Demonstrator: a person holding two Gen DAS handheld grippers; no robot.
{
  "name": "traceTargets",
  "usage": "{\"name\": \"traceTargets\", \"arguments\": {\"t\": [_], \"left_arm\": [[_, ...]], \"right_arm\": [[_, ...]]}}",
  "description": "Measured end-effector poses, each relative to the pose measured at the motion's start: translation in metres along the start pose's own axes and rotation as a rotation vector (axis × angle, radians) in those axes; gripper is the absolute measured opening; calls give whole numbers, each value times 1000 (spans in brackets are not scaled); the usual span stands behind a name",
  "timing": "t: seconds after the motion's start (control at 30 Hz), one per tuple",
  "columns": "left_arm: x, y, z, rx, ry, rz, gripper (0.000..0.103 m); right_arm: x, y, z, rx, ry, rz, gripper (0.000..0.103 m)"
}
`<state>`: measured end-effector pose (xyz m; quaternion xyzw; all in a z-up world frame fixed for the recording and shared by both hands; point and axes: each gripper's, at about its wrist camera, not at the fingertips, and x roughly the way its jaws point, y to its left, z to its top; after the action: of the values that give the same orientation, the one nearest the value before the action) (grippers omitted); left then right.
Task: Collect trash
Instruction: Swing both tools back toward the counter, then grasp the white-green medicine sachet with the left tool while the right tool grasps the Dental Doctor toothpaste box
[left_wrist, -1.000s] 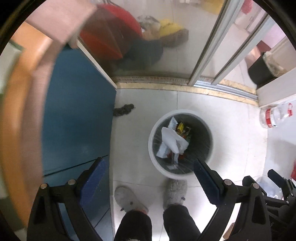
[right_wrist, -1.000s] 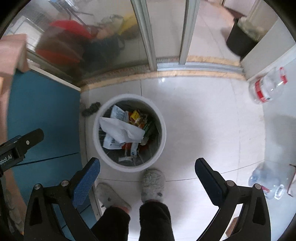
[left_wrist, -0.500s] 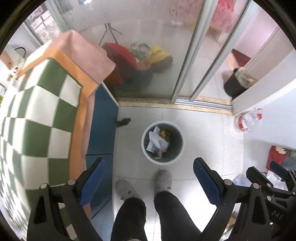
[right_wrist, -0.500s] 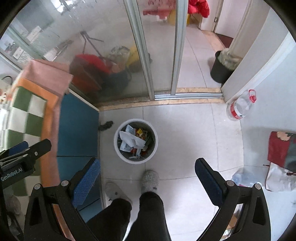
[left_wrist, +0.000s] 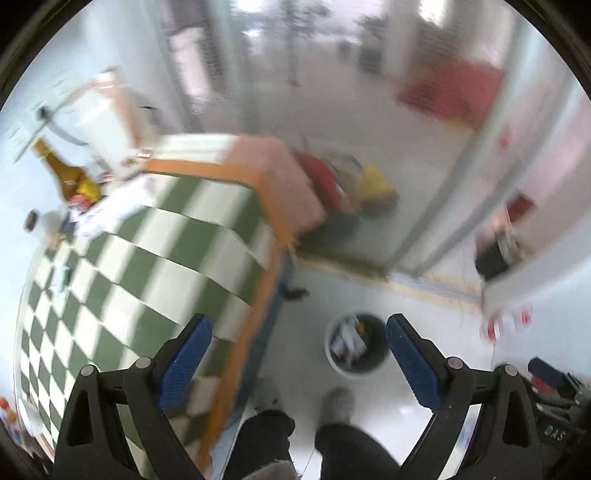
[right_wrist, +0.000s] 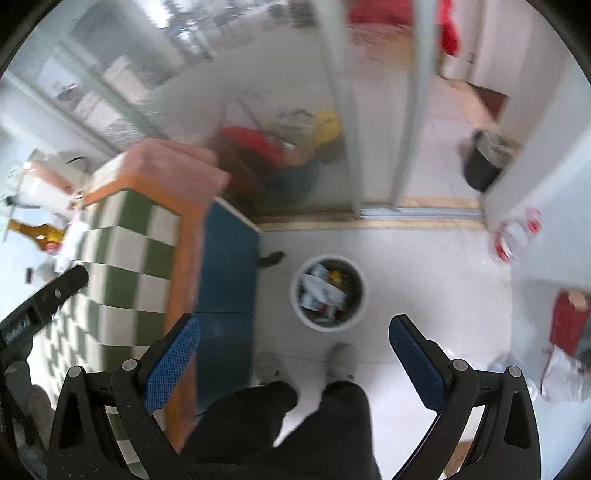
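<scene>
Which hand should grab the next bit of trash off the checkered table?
Probably left. The left tool is open, empty, and already over the checkered table, facing the litter and brown bottle at its far end. The right tool, also open, sits over floor near the trash bin.

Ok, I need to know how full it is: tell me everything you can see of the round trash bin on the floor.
The trash bin is a round, white-rimmed tub with a dark inside, upright on the pale tile floor. White crumpled paper and colourful wrappers lie in it, below the rim. It stands just ahead of the person's slippers, beside the blue table side; nothing grips it.
</scene>
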<state>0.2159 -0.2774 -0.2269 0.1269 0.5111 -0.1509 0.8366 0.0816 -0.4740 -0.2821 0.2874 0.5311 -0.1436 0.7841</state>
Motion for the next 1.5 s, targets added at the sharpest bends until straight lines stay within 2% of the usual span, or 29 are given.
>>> {"name": "traceTargets", "arguments": {"t": [0.07,0.13,0.23,0.27,0.33,0.43,0.53,0.6,0.7,0.8,0.87,0.9,1.0,1.17,1.2,1.23,1.27,1.3,1.33,1.4,1.5], "left_arm": [[1,51,12,-77,-6,17,103],[6,100,19,-144,-8,67,103],[18,189,17,-261,18,244,103],[25,227,13,-316,33,323,103],[36,288,3,-427,72,420,103],[58,370,-16,-595,143,475,103],[81,431,-31,-701,205,494,103],[96,457,-38,-749,231,491,103],[120,489,-41,-802,258,468,103],[133,507,-43,-830,269,438,103],[142,516,-43,-842,268,413,103],[146,519,-43,-847,267,395,103],[152,524,-42,-846,243,328,103],[166,535,-40,-907,235,190,102],[170,538,-39,-920,230,171,99],[173,540,-38,-923,229,169,94],[176,540,-35,-910,236,200,85],[176,539,-32,-887,229,235,67],[175,536,-27,-852,213,259,59],[172,533,-23,-817,207,268,23],[167,530,-25,-777,209,279,6]], "right_arm": [[8,43,13,-71,13,40,103],[21,95,26,-163,35,69,103],[48,200,46,-383,77,84,103],[57,232,49,-455,83,85,103],[83,316,55,-641,97,68,103],[127,421,57,-854,132,56,103],[180,523,53,-1066,131,-18,103],[221,575,46,-1190,158,-76,103],[269,623,41,-1322,222,-140,103],[301,649,38,-1416,272,-207,103],[313,657,41,-1418,316,-208,103],[317,659,42,-1409,339,-201,99],[322,657,44,-1363,378,-184,79],[317,639,49,-1207,438,-148,68],[315,634,51,-1169,438,-140,67],[313,629,55,-1133,433,-138,67],[312,625,57,-1110,429,-136,66],[310,620,60,-1077,422,-129,65],[308,615,63,-1047,417,-122,64],[305,607,68,-999,409,-105,61],[295,589,73,-931,392,-71,58]]}}
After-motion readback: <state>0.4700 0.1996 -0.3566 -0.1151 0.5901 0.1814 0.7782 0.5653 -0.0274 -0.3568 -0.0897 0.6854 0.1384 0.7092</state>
